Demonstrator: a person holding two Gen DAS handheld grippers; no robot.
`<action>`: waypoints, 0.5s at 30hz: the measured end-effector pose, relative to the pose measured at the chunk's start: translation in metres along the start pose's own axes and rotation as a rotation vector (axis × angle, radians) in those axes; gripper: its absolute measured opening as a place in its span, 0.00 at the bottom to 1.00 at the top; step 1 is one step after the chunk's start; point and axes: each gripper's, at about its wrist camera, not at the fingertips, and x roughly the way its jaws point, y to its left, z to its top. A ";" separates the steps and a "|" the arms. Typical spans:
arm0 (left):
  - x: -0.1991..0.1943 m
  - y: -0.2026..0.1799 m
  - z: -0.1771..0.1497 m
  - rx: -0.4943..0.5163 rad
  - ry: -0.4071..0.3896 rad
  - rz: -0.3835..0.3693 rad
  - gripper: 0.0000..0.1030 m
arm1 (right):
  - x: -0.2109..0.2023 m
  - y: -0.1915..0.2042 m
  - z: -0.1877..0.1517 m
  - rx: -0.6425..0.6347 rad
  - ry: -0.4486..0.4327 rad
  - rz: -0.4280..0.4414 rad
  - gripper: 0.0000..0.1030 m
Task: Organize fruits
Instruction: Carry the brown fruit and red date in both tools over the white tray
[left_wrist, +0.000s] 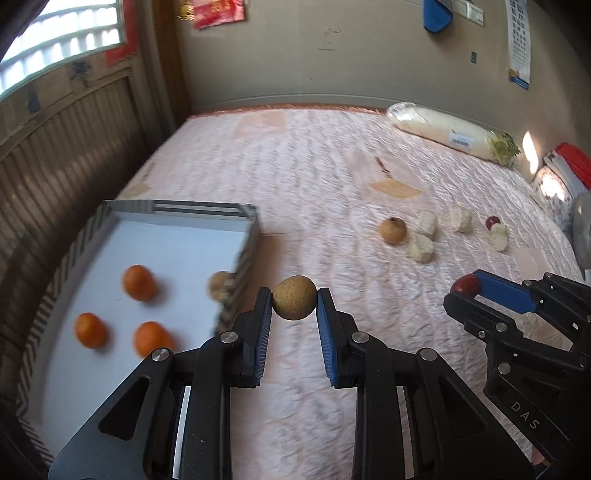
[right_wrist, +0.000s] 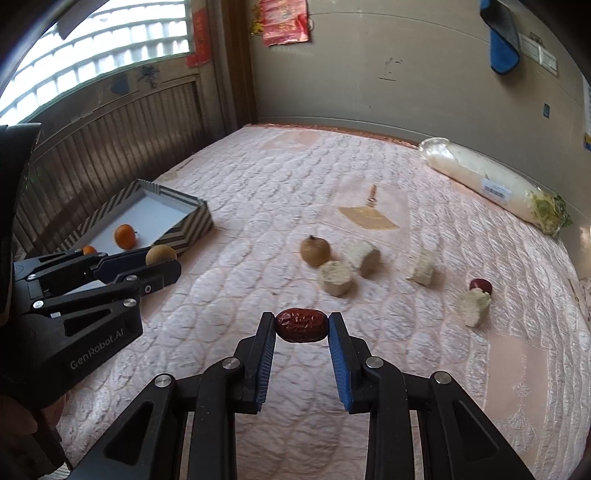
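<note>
My left gripper (left_wrist: 294, 300) is shut on a round tan longan (left_wrist: 294, 302), held above the bed just right of a striped box (left_wrist: 242, 266). The box holds three small oranges (left_wrist: 138, 282) and another longan (left_wrist: 220, 285). My right gripper (right_wrist: 302, 324) is shut on a wrinkled red date (right_wrist: 302, 325) above the quilt; it also shows in the left wrist view (left_wrist: 467, 290). On the quilt lie a third longan (right_wrist: 314, 251), several pale cut chunks (right_wrist: 337, 277) and a second red date (right_wrist: 481, 285). The left gripper (right_wrist: 162, 264) with its longan shows at left in the right wrist view.
A pink quilted bed cover (right_wrist: 258, 221) fills the scene. A long wrapped white radish (right_wrist: 491, 184) lies at the far right near the wall. A small fan shape (right_wrist: 369, 216) marks the quilt's middle. A wooden panelled wall (left_wrist: 66, 155) runs along the left.
</note>
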 end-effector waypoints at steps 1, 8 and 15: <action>-0.002 0.005 -0.001 -0.006 -0.003 0.006 0.23 | 0.000 0.003 0.001 -0.005 -0.001 0.005 0.27; -0.015 0.040 -0.009 -0.058 -0.020 0.042 0.23 | -0.001 0.038 0.008 -0.059 -0.010 0.041 0.27; -0.026 0.071 -0.018 -0.108 -0.028 0.075 0.23 | 0.001 0.074 0.014 -0.122 -0.011 0.077 0.27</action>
